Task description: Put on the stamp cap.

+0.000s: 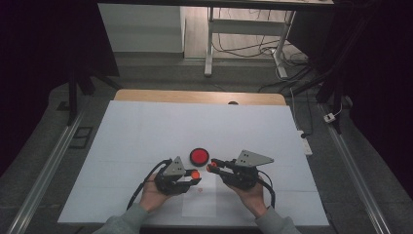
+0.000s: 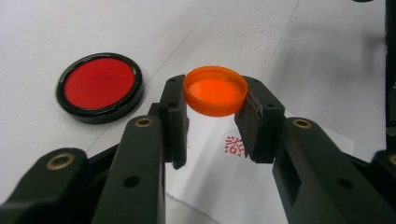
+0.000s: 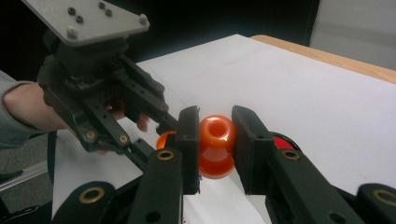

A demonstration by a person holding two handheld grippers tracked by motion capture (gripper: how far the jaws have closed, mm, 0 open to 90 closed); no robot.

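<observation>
My left gripper is shut on a shallow orange cap, held by its rim with the hollow side up, a little above the table. Facing it, my right gripper is shut on an orange knob-shaped stamp, pinched at its waist. The two orange pieces sit a short gap apart, tip to tip. In the right gripper view the left gripper and the cap show just behind the stamp. A round black case with a red ink pad lies just beyond both grippers. Below the cap is a red stamp mark on a small paper sheet.
A large white sheet covers the table, whose wooden far edge shows beyond it. Behind the table stand white desk legs and loose cables on the floor. Metal rails run along both sides.
</observation>
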